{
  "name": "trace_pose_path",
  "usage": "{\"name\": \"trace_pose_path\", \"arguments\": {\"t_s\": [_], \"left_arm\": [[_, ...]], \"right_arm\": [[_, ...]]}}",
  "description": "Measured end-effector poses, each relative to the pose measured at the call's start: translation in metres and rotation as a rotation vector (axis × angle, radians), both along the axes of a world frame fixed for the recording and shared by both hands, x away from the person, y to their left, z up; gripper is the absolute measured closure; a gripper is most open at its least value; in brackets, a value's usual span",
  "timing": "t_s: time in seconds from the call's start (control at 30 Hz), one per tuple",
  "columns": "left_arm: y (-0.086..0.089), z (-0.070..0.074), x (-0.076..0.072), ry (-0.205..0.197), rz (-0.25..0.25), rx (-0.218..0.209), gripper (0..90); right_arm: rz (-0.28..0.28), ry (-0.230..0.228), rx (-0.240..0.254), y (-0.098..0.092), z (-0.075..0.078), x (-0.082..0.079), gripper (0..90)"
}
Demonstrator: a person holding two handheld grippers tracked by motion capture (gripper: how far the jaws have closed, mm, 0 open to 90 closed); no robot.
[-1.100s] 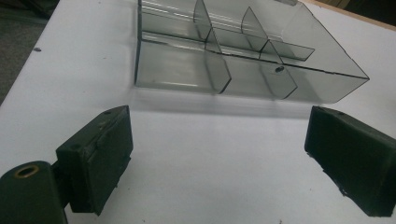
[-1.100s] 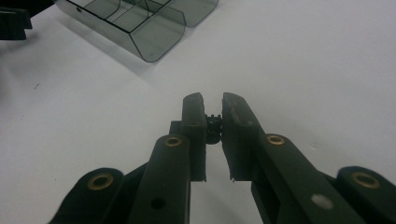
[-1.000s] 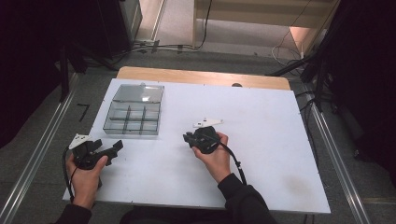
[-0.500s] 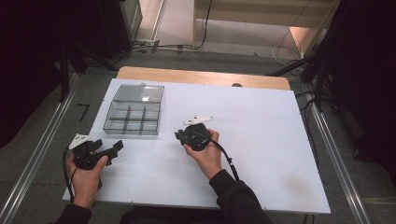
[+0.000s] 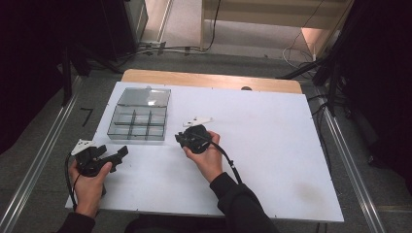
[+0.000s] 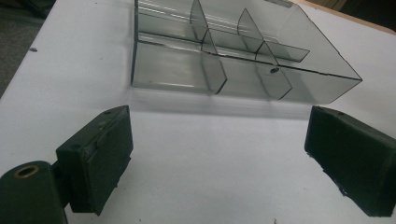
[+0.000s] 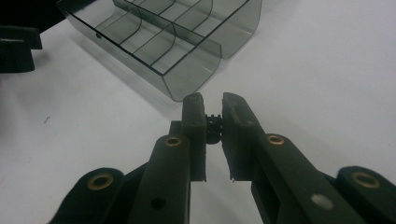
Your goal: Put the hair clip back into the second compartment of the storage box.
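1. Since a second ago, the right tongs (image 5: 180,139) have been carried leftward across the desk (image 5: 272,160) toward the organiser box (image 5: 141,116), while the left tongs (image 5: 121,153) have been kept where they were, at the desk's near left corner.

2. A small black part (image 7: 214,128) is being pinched between the pads of the right tongs, which are pressed in on it; in the right gripper view it looks like a tiny toothed or knurled piece, though its exact kind cannot be told.

3. The clear smoky box is seen lying open on the desk, divided into compartments, its near corner just ahead of the right tongs' tips. One tiny dark item (image 6: 274,70) sits in a front compartment.

4. The left tongs are held spread wide, nothing between them, aimed at the box's long front wall (image 6: 177,70) and resting apart from it.

5. The step in hand is judged to be carrying the part to a compartment. It would best be done with the squeeze kept steady, since so small a piece could easily be flicked out.

6. The tips should be lifted over the wall rather than pushed against it; the box looks light and might be shoved along the smooth desk.

7. The part is best lowered well inside one cell, clear of the thin dividers (image 7: 163,35), before the squeeze is eased.

8. If the box slides, it could be steadied by the left tongs against its wall.
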State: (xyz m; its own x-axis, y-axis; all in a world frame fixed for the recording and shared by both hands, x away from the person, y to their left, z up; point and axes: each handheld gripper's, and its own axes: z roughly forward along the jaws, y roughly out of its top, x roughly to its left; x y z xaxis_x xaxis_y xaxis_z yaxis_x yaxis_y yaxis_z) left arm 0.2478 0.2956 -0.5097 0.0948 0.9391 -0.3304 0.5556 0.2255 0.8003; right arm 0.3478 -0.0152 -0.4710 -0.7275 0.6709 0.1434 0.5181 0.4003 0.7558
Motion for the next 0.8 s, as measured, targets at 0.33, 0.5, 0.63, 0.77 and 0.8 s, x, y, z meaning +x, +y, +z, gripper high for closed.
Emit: {"name": "trace_pose_path", "arguments": {"t_s": [0.33,0.5,0.63,0.77,0.8], "left_arm": [[0.000,0.000,0.000,-0.001,-0.003,-0.003,8.7],[0.000,0.000,-0.001,-0.002,-0.003,-0.004,8.7],[0.000,0.001,-0.001,-0.005,-0.002,-0.008,8.7],[0.000,0.001,-0.001,-0.005,-0.002,-0.010,8.6],[0.000,0.001,-0.001,-0.004,-0.004,-0.010,8.7]], "right_arm": [[0.015,-0.009,0.003,0.018,0.005,0.005,77.6],[0.019,-0.010,0.006,0.026,0.007,0.007,77.6],[0.024,-0.020,0.005,0.032,0.009,0.008,77.6],[0.024,-0.018,0.009,0.037,0.009,0.010,77.6],[0.025,-0.018,0.013,0.039,0.008,0.010,77.6]]}}
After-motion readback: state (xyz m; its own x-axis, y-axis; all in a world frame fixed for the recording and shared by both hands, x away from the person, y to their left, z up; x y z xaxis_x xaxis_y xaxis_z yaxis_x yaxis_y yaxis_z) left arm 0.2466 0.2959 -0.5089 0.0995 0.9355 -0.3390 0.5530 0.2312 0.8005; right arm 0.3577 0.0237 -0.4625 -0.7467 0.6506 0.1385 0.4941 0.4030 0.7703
